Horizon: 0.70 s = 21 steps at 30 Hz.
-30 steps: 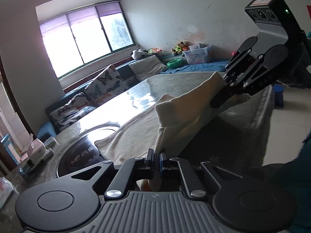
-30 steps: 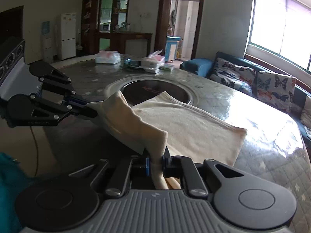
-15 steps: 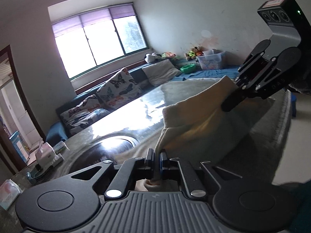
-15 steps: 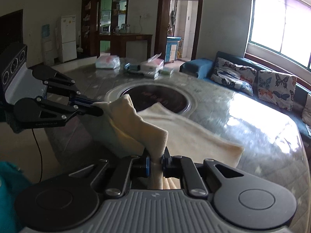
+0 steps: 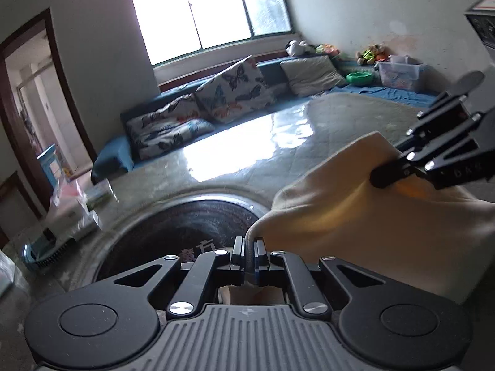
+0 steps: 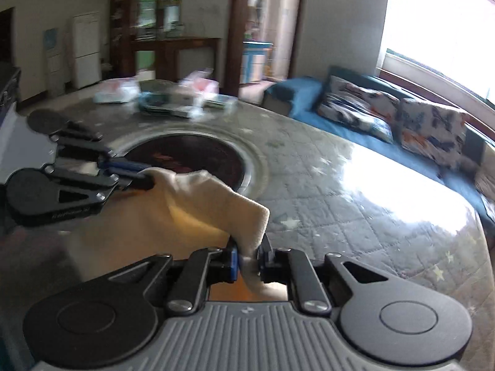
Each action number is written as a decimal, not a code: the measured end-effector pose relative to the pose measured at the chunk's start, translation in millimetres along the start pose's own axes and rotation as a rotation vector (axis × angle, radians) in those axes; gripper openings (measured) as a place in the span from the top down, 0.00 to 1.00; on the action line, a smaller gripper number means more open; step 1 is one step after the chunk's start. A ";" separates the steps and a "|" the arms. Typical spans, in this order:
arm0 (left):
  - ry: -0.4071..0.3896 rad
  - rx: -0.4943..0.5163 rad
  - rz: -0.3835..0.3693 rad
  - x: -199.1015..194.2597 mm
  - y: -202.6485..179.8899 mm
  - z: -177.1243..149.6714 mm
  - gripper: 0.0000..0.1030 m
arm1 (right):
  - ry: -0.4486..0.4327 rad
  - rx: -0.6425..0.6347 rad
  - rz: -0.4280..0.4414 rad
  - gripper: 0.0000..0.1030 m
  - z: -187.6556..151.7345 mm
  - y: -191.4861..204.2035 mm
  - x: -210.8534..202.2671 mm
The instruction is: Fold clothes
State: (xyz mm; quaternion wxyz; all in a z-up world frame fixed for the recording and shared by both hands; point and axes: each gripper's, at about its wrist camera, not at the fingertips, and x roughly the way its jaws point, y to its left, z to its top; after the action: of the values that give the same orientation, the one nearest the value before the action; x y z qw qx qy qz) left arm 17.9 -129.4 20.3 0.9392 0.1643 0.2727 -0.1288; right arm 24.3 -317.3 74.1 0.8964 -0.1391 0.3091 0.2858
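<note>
Spanning most of both views, one quilted tabletop (image 6: 355, 204) carries one dark round inset (image 6: 188, 160) at its middle. Beyond the inset, three butterfly-print cushions (image 5: 235, 92) lie on one blue sofa (image 5: 114, 157) under the window. One cream garment (image 5: 355, 216) hangs lifted above the tabletop on the near side of the inset, stretched between two grips, its soft fleecy cloth sagging in a fold and glowing orange where light passes through. Two tools hold it: the left hand-held gripper (image 5: 249, 256) is clamped on one corner, and the right hand-held gripper (image 6: 249, 261) is clamped on the other.
</note>
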 end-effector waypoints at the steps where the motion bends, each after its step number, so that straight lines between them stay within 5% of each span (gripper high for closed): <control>1: 0.010 -0.006 0.002 6.7 0.4 -1.1 0.94 | 0.002 0.028 -0.008 0.85 -2.6 -2.7 9.8; 2: 0.014 -0.007 0.008 10.5 0.1 -1.5 0.94 | -0.007 0.054 -0.021 0.73 -6.5 -5.5 16.3; 7: 0.022 -0.025 0.013 15.7 0.7 -0.3 0.91 | -0.038 0.169 -0.086 0.62 -22.2 -21.1 14.8; 13: 0.030 -0.038 0.016 20.5 1.3 6.7 0.89 | -0.070 0.178 -0.078 0.65 -35.6 -17.4 -21.8; 15: 0.035 -0.048 0.036 22.3 3.9 9.3 0.85 | -0.040 0.216 -0.038 0.70 -39.2 -18.3 -20.5; 21: 0.033 -0.134 0.082 8.6 26.6 12.3 0.85 | 0.007 0.325 -0.092 0.81 -53.0 -42.7 -2.9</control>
State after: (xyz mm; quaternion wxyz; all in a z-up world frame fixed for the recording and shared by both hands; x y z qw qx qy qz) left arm 39.5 -111.1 31.7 0.9479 0.1144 0.2892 -0.0691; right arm 22.8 -375.1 38.2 0.9181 -0.0073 0.3476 0.1901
